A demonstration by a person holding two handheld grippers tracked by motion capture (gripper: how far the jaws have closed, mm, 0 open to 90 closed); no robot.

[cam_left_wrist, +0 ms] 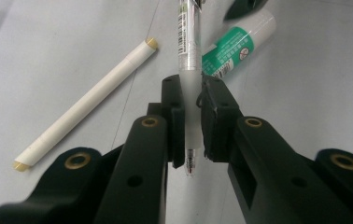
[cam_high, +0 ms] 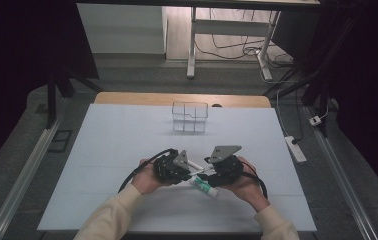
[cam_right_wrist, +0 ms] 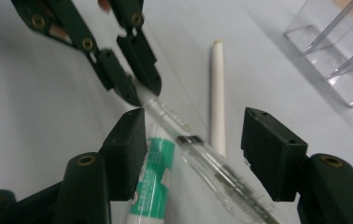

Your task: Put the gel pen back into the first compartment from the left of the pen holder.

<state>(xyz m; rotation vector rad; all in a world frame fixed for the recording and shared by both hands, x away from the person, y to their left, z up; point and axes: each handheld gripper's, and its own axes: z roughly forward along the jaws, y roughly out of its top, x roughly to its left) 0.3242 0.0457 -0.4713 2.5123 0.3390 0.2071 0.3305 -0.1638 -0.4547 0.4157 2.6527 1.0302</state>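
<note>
- setting: a white table top (cam_high: pixel 127 145) in a dim room, with a clear organiser (cam_high: pixel 190 116) standing at its far side; every position below is given relative to this organiser.
- left gripper (cam_left_wrist: pixel 192 119): well apart from the organiser, on the near side of the table; its jaws are clenched on the frosted grip end of a clear pen (cam_left_wrist: pixel 189 51), whose tip pokes out behind the pads.
- right gripper (cam_right_wrist: pixel 191 149): also on the near side and to the right of the left gripper; its jaws stand spread on either side of the pen's clip end, pads not touching the barrel, so it is released.
- clear pen: held off the table between the two grippers, well short of the organiser.
- green glue stick (cam_right_wrist: pixel 152 175): lies on the table under the pen, on the side away from the organiser.
- white stick (cam_right_wrist: pixel 217 98): lies on the table just beside the pen, on the organiser's side, apart from both grippers.
- risk 1: the pen is gripped near one end only; a push from the right jaws closing off centre could pivot it or slide it out of the pads.
- risk 2: the barrel is smooth and round; a slanted pinch could squirt it down onto the glue stick.
- risk 3: the right jaws hang low; closing there could catch the glue stick and roll it away.
- risk 4: if the left gripper lets go before the right one bites, the pen probably drops far from the organiser.
</note>
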